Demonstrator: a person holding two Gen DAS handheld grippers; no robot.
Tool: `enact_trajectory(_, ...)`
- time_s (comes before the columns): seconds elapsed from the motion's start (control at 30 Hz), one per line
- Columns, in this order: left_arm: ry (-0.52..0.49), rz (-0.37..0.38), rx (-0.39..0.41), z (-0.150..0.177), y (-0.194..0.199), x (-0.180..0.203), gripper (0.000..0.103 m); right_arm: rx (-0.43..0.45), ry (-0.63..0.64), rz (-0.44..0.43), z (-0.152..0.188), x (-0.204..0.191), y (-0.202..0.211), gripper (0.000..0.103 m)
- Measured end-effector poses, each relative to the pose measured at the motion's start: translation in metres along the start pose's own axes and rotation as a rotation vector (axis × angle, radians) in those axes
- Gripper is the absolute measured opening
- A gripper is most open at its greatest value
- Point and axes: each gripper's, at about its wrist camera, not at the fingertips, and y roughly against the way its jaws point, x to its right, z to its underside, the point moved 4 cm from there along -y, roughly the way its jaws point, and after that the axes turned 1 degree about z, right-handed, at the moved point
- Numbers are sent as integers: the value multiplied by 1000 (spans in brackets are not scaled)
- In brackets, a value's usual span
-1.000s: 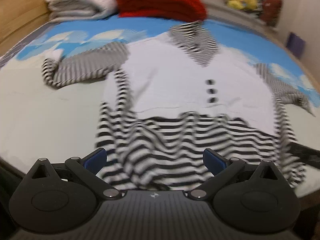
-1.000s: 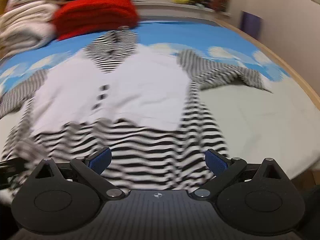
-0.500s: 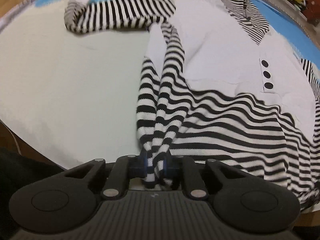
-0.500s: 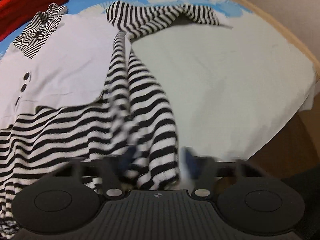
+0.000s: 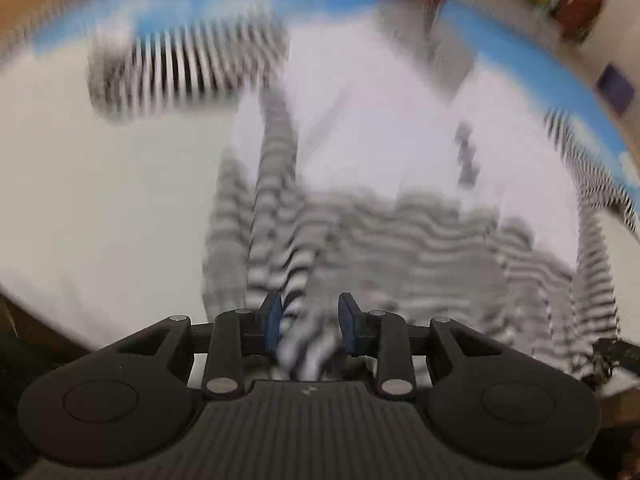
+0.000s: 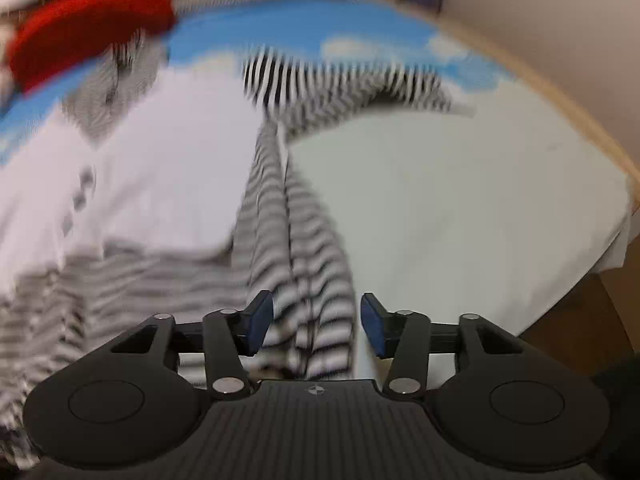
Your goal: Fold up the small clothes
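Observation:
A small black-and-white striped garment with a white chest panel (image 5: 360, 128) lies spread on the bed; both views are motion-blurred. In the left wrist view my left gripper (image 5: 309, 322) has its jaws partly apart around the garment's lower left hem (image 5: 296, 312), which bunches between the blue pads. In the right wrist view my right gripper (image 6: 317, 322) has its jaws partly apart around the lower right hem (image 6: 312, 312). The white panel also shows in the right wrist view (image 6: 160, 168). Each striped sleeve (image 5: 180, 72) (image 6: 344, 76) stretches sideways.
The bed cover (image 6: 460, 200) is pale with a blue cloud print at the far side. A red folded blanket (image 6: 88, 28) lies near the collar. The bed's front edge drops off at right (image 6: 600, 272). A wall runs along the right.
Both grippers went from wide open above the hem to closed on its corners, and now the jaws stand partly apart again. The views have pulled back and are blurred by motion.

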Motion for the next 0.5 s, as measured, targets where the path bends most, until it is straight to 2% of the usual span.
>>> enact_trajectory(0.03,10,-29,-30,2,-6,-2,34,-48,-13,9,5,1,-8,51)
enact_trajectory(0.1,14,-44,-10,-2,0,-2,34,-28,-56,4,2,5,-5,51)
enact_trajectory(0.13,9,-37,28,-9,9,1,34,6,-52,5,-3,4,2,51)
enact_trajectory(0.2,-13,-42,143,-21,34,3,36,130,-42,10,-15,5,24,50)
enact_trajectory(0.3,-18,-40,244,-46,65,1,52,289,-60,-22,-32,9,58,52)
enact_trajectory(0.5,2,-45,396,-139,101,-21,66,476,6,-147,-82,-10,116,63)
